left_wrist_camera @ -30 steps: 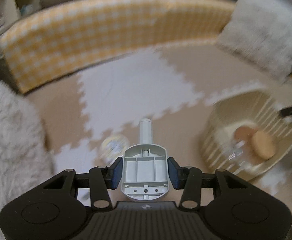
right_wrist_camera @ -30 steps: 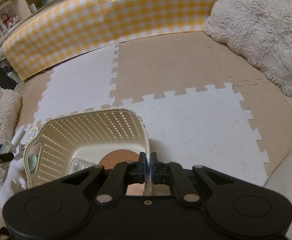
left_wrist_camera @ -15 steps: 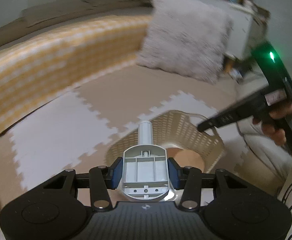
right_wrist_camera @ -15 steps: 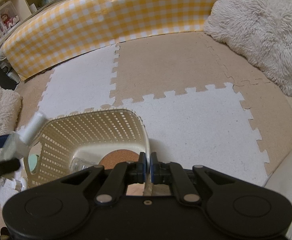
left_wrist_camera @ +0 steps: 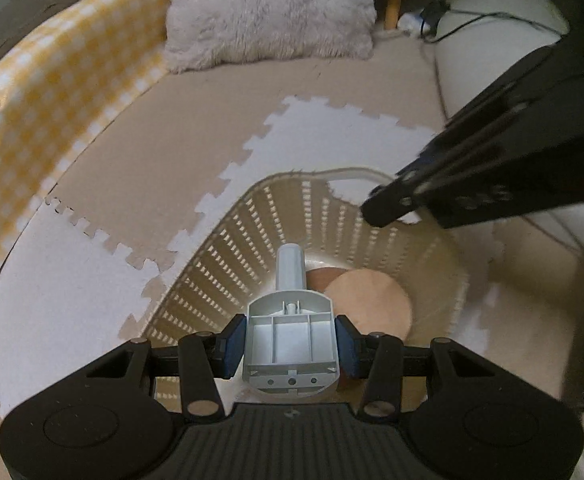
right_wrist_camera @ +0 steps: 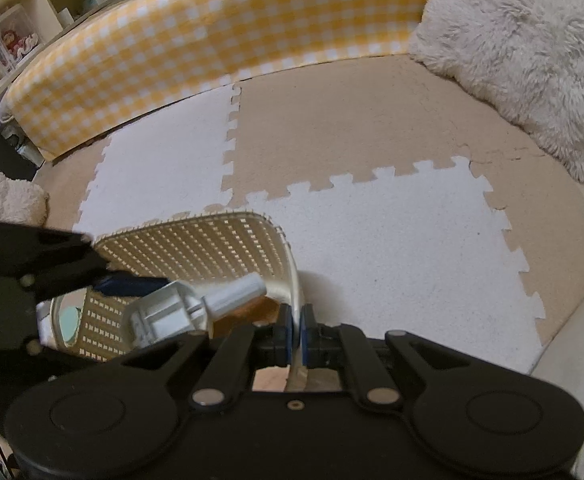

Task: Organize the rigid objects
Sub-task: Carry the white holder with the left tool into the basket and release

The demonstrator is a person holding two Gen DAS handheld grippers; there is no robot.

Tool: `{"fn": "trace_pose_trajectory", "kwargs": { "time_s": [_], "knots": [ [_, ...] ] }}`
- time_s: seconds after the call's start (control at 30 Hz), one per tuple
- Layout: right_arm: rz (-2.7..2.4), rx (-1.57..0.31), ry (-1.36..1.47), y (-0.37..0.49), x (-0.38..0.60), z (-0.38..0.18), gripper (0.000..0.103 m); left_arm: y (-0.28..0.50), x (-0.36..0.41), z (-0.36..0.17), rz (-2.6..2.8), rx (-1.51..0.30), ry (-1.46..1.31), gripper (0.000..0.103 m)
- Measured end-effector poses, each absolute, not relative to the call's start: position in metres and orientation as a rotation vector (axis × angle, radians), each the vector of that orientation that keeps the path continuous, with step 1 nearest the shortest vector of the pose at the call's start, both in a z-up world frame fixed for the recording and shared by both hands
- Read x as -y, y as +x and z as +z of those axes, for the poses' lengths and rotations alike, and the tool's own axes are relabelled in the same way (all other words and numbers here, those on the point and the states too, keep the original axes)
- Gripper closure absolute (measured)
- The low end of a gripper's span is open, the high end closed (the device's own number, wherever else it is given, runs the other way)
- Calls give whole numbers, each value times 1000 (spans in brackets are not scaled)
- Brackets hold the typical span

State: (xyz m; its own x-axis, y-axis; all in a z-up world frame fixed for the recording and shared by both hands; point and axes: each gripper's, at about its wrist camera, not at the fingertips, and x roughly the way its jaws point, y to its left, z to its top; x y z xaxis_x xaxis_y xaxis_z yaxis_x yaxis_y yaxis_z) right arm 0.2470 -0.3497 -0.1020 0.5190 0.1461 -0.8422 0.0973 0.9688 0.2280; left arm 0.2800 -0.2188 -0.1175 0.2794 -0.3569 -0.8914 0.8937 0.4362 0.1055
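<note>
While right gripper pinches basket rim, left gripper, jaws clamped on grey plastic part, now swung from floor mat to above basket; drop imminent.

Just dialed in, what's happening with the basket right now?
The left hand-held gripper is shut on a grey plastic part and holds it over the open cream basket, where a round cork coaster already lies. The right hand-held gripper is clamped on the basket's rim, steadying it. The part is not yet released.
</note>
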Motion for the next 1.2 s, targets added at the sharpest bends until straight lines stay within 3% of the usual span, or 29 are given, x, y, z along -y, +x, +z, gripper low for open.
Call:
{"fn": "trace_pose_trajectory", "kwargs": {
  "time_s": [0.33,0.43,0.63,0.93,1.2],
  "knots": [
    [33,-1029,265,248,351,-102,98,287,231,-129,-992,-859,841,54],
    [33,-1029,264,248,352,-102,98,292,229,-130,-953,-870,860,45],
    [32,-1030,264,248,351,-102,98,293,213,-126,-921,-910,853,36],
    [33,-1029,266,248,351,-101,98,286,200,-133,-790,-907,881,36],
    [33,-1030,266,248,353,-102,98,280,185,-108,-793,-921,709,36]
  ]
}}
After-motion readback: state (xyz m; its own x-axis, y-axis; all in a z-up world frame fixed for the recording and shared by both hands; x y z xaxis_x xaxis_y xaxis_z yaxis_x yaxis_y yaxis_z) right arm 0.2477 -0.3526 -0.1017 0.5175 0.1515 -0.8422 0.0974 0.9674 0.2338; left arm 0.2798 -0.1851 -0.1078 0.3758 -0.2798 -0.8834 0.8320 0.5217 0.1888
